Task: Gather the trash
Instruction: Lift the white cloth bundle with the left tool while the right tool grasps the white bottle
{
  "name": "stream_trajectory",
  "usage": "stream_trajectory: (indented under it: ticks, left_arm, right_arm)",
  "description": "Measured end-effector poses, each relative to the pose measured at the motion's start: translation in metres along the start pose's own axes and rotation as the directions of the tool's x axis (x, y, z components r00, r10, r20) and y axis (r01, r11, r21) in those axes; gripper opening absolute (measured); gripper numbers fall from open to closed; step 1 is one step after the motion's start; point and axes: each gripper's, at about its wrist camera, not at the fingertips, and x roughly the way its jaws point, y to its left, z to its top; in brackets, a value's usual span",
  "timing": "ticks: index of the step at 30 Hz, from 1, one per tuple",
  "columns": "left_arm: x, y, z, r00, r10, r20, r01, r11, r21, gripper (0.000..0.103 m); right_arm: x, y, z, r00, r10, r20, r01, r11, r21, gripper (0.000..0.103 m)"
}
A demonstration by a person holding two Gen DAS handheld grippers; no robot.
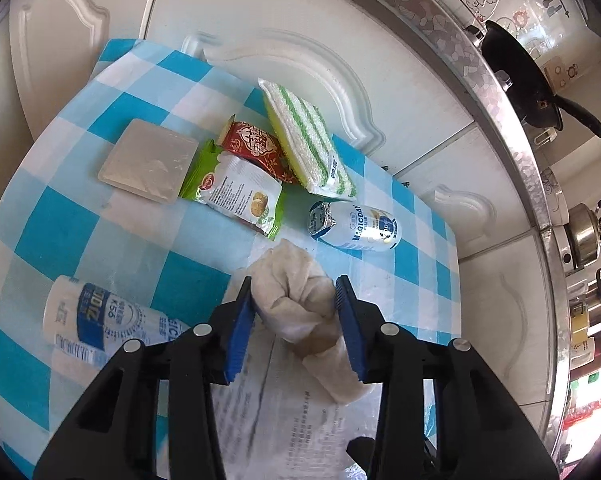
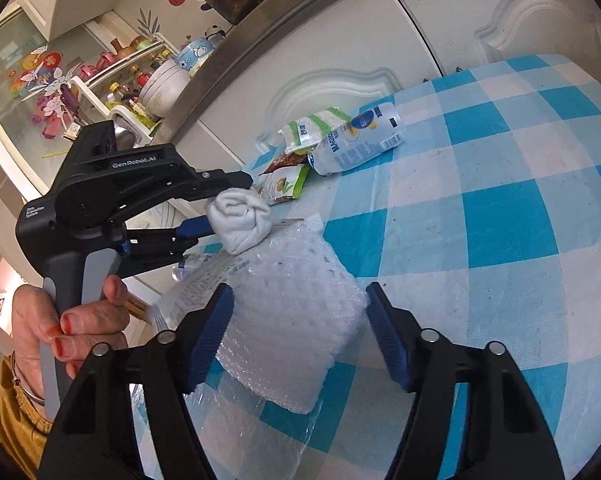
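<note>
My left gripper is shut on a crumpled white tissue wad, held just above the checked tablecloth; the wad also shows in the right wrist view. My right gripper is open, its jaws on either side of a bubble-wrap bag lying on the table. Other trash lies on the cloth: a green-white snack wrapper, a red wrapper, a silver foil pouch, a small white-blue bottle and a second bottle.
A green-striped sponge pack lies at the table's far edge. White cabinet doors stand right behind the table. A counter above holds a black pan and pots. A printed plastic bag lies under my left gripper.
</note>
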Motion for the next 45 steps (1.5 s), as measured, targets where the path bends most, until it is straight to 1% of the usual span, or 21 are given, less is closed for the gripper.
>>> stream_trajectory:
  ticks: [5, 8, 11, 16, 21, 23, 25, 27, 29, 30, 31, 32, 34, 36, 40, 41, 42, 43, 45]
  left_arm:
    - [-0.005, -0.001, -0.004, 1.000, -0.011, 0.003, 0.011, 1.000, 0.013, 0.039]
    - [-0.009, 0.000, -0.008, 1.000, -0.017, 0.007, 0.017, 1.000, 0.013, 0.038]
    - [-0.016, -0.001, -0.011, 0.999, -0.031, 0.016, 0.030, 0.999, 0.014, 0.038]
    - [-0.037, -0.001, -0.015, 0.997, -0.049, 0.051, 0.048, 0.999, 0.025, 0.038]
    - [-0.060, 0.009, -0.024, 0.995, -0.050, 0.084, 0.048, 0.999, 0.024, 0.038]
    - [-0.068, 0.017, -0.029, 0.995, -0.041, 0.095, 0.039, 0.999, 0.025, 0.038]
    - [-0.075, 0.025, -0.034, 0.994, -0.030, 0.105, 0.027, 0.999, 0.024, 0.038]
    - [-0.083, 0.036, -0.039, 0.993, -0.021, 0.113, 0.019, 1.000, 0.011, 0.038]
    - [-0.091, 0.047, -0.045, 0.993, -0.021, 0.118, 0.021, 1.000, -0.004, 0.038]
    - [-0.094, 0.051, -0.048, 0.992, -0.020, 0.122, 0.021, 1.000, -0.007, 0.038]
    - [-0.098, 0.055, -0.051, 0.992, -0.016, 0.127, 0.017, 1.000, -0.006, 0.038]
    - [-0.102, 0.059, -0.055, 0.991, -0.009, 0.135, 0.010, 1.000, -0.004, 0.038]
    - [-0.109, 0.065, -0.062, 0.989, 0.002, 0.148, -0.003, 1.000, 0.004, 0.038]
    - [-0.116, 0.072, -0.069, 0.987, 0.016, 0.162, -0.018, 1.000, 0.013, 0.038]
    - [-0.127, 0.087, -0.084, 0.981, 0.043, 0.187, -0.050, 0.998, 0.032, 0.038]
    - [-0.129, 0.092, -0.088, 0.980, 0.048, 0.191, -0.056, 0.998, 0.034, 0.038]
    - [-0.132, 0.097, -0.092, 0.980, 0.052, 0.194, -0.061, 0.998, 0.036, 0.038]
    - [-0.134, 0.101, -0.095, 0.979, 0.056, 0.197, -0.064, 0.997, 0.037, 0.038]
    - [-0.137, 0.111, -0.100, 0.979, 0.056, 0.197, -0.065, 0.997, 0.040, 0.038]
  right_arm:
    - [-0.003, 0.004, -0.002, 1.000, -0.011, 0.018, 0.011, 1.000, -0.019, 0.053]
    - [-0.007, 0.002, -0.001, 0.999, -0.012, 0.036, 0.012, 1.000, -0.012, 0.047]
    - [-0.011, -0.003, 0.000, 0.999, 0.005, 0.052, -0.006, 1.000, 0.017, 0.044]
    - [-0.016, -0.009, 0.000, 0.997, 0.023, 0.075, -0.027, 0.998, 0.051, 0.041]
    - [-0.021, -0.011, 0.000, 0.996, 0.018, 0.093, -0.024, 0.998, 0.065, 0.040]
    - [-0.021, -0.012, 0.000, 0.996, 0.015, 0.087, -0.021, 0.997, 0.070, 0.040]
    - [-0.021, -0.012, -0.001, 0.997, -0.008, 0.075, 0.003, 0.998, 0.067, 0.040]
    - [-0.019, -0.013, -0.001, 0.997, -0.046, 0.054, 0.043, 0.997, 0.057, 0.047]
    - [-0.020, -0.017, -0.002, 0.997, -0.053, 0.047, 0.050, 0.996, 0.075, 0.063]
    - [-0.020, -0.017, -0.002, 0.997, -0.058, 0.049, 0.054, 0.995, 0.079, 0.068]
    - [-0.022, -0.017, -0.002, 0.996, -0.073, 0.055, 0.068, 0.995, 0.076, 0.076]
    - [-0.023, -0.016, -0.002, 0.994, -0.089, 0.061, 0.084, 0.994, 0.068, 0.081]
    - [-0.028, -0.008, -0.001, 0.990, -0.108, 0.087, 0.105, 0.994, 0.041, 0.082]
    - [-0.038, 0.004, -0.001, 0.981, -0.143, 0.134, 0.141, 0.990, 0.017, 0.085]
    - [-0.054, 0.044, -0.002, 0.970, -0.129, 0.206, 0.143, 0.988, -0.051, 0.087]
    - [-0.055, 0.054, -0.005, 0.968, -0.129, 0.216, 0.146, 0.987, -0.065, 0.089]
    - [-0.054, 0.063, -0.007, 0.968, -0.124, 0.216, 0.144, 0.986, -0.079, 0.089]
    - [-0.048, 0.072, -0.009, 0.973, -0.117, 0.199, 0.138, 0.986, -0.095, 0.089]
    - [-0.030, 0.085, -0.011, 0.983, -0.114, 0.142, 0.131, 0.985, -0.112, 0.089]
